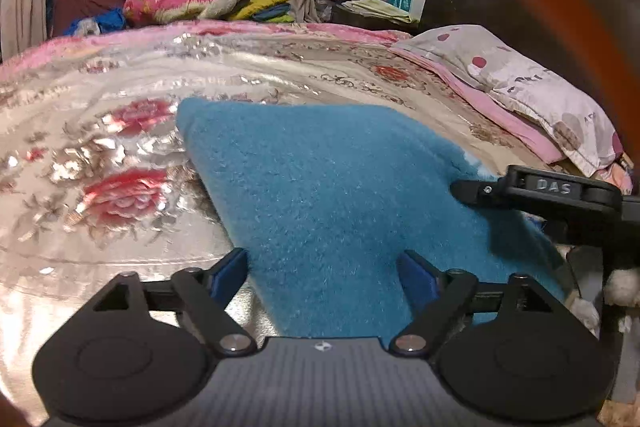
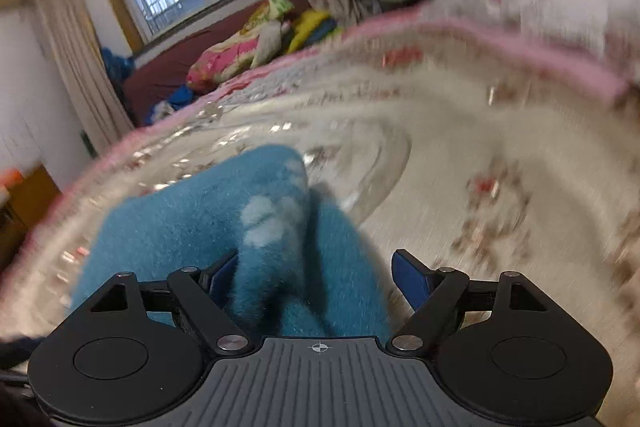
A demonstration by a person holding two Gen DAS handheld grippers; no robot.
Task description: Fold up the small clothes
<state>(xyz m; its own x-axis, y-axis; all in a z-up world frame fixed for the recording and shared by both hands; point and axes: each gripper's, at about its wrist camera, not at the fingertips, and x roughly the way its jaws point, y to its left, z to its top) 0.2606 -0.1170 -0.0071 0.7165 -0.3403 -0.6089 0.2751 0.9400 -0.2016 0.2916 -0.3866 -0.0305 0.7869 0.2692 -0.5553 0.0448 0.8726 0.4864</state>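
The blue fleece garment (image 1: 332,195) lay on the shiny flowered bedspread (image 1: 120,147), spread flat across the bed w/ a pale-spotted bit near its right edge. Left gripper (image 1: 322,279) was wide open, blue pads either side of the near hem, nothing pinched — cloth sat between and under the jaws but the pads weren't pressing it. Right gripper (image 2: 310,281) also stood wide; a raised ridge of fleece (image 2: 272,227) w/ pale spots ran up between its jaws, brushing close to the left pad, but not clamped as far as I could tell. View was blurred, so contact there is uncertain.

Key relation: garment lay straight ahead of and below both grippers, long axis running roughly away from them and slanting left toward the far corner. In the left view the right gripper's finger (image 1: 532,191) came in from the right, at the garment's right edge — so right hand nearer that spotted side, left nearer the bottom hem. Pillow (image 1: 520,79) sat well apart, far right.
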